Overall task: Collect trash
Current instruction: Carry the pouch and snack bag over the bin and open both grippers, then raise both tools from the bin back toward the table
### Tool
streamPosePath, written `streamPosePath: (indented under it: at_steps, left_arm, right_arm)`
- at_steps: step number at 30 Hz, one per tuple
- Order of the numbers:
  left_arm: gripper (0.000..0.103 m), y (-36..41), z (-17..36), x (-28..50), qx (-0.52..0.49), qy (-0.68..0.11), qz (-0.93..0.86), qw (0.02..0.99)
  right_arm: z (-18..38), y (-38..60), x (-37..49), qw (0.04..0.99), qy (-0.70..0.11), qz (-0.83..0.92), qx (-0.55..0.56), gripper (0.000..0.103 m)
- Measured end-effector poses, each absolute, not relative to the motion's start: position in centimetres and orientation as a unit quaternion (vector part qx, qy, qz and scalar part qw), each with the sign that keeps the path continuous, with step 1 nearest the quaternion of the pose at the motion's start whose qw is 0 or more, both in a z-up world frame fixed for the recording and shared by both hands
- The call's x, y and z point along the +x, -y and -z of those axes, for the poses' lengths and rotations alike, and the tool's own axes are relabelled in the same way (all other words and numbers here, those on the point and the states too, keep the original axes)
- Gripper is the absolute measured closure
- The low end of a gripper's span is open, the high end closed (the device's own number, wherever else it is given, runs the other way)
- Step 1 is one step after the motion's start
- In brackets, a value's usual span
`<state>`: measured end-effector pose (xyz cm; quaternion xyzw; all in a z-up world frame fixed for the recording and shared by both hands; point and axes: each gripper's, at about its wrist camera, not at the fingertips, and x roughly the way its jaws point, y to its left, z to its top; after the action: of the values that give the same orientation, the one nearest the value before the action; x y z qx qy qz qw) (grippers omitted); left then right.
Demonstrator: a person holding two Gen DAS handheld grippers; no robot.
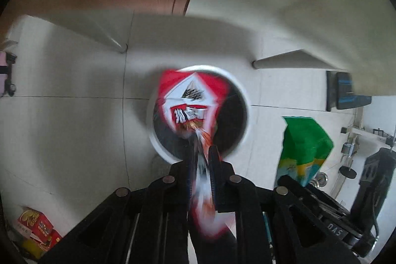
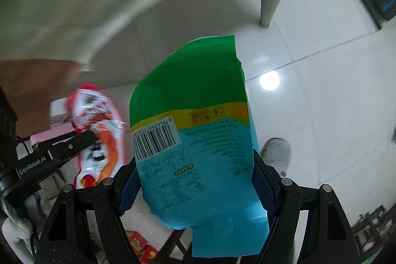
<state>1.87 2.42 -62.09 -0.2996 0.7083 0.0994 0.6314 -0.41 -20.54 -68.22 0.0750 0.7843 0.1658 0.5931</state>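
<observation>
My left gripper [image 1: 201, 152] is shut on a red and white snack wrapper [image 1: 190, 100] and holds it above a round white bin with a dark inside [image 1: 241, 88] on the floor. The wrapper is blurred. My right gripper [image 2: 194, 162] is shut on a green, yellow and blue snack bag [image 2: 193, 115], held upright in the air. That bag shows at the right in the left wrist view [image 1: 304, 147]. The red wrapper [image 2: 99, 130] and the left gripper's arm [image 2: 44, 162] show at the left in the right wrist view.
White tiled floor [image 2: 321, 103] lies below. A white table's legs [image 1: 284, 61] stand behind the bin. Red boxes [image 1: 37, 227] lie at the lower left. A dark flat panel [image 1: 346, 90] leans at the right. A grey shoe [image 2: 277, 152] is near the right gripper.
</observation>
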Motion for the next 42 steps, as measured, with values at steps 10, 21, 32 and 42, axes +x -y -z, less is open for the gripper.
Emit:
streamPosePath:
  at_steps: [10,21,32,42]
  left_arm:
    - [0.0,-3.3,69.3,-1.4,-0.258,-0.719,-0.161,0.625]
    - [0.0,-1.8,66.8,-3.3,-0.193,-0.699,-0.166,0.669]
    - [0.0,-0.5,62.2,-4.9,-0.18,-0.689,-0.174,0.68]
    - [0.0,1.2,54.8,-7.0,-0.168,-0.679,-0.178,0.692]
  right_arm:
    - [77.1,19.2,0.7,0.575,-0.792,-0.192,0.073,0.0]
    - [75.2,19.2,0.1,0.626,-0.762,-0.158,-0.052,0.0]
    - [69.7,20.6,-0.3,0.656,-0.734,-0.144,-0.1,0.0]
    - [60.8,21.0,-1.4,0.669,-0.719,-0.156,-0.105,0.0]
